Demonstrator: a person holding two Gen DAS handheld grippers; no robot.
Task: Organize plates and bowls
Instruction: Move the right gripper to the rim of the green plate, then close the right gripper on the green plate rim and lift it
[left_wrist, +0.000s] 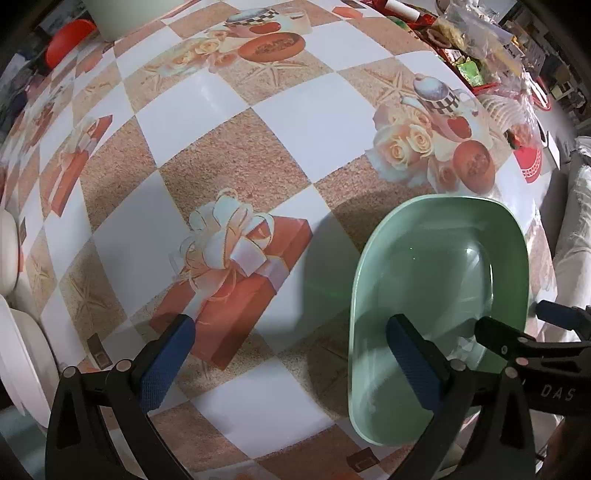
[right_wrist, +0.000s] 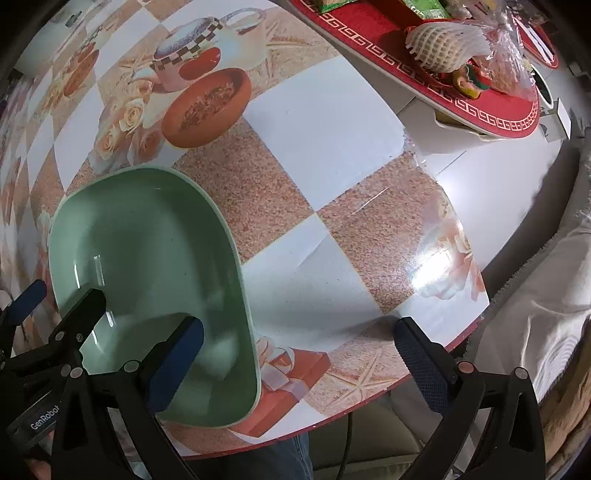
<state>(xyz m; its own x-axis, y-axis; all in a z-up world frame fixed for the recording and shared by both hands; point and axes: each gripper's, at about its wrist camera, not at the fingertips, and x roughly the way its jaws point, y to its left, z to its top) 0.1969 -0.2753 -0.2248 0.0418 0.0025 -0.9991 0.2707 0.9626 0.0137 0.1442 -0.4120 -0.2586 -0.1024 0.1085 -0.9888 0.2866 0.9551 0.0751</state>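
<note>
White dishes (left_wrist: 14, 354) at the left wrist view's left edge are cut off, their number and kind unclear. A red object (left_wrist: 68, 38) at the upper left is blurred and partly out of frame. The green bowl (left_wrist: 439, 295) has its near rim hidden behind the left gripper (left_wrist: 291, 363) and its far wall behind the right gripper's finger. Packets on the red tray (right_wrist: 491, 114) run off the top edge.

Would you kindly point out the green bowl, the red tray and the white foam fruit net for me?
green bowl (right_wrist: 147, 240): right wrist view, on its inner wall.
red tray (right_wrist: 491, 114): right wrist view, on its patterned rim.
white foam fruit net (right_wrist: 439, 48): right wrist view, on its mesh.
</note>
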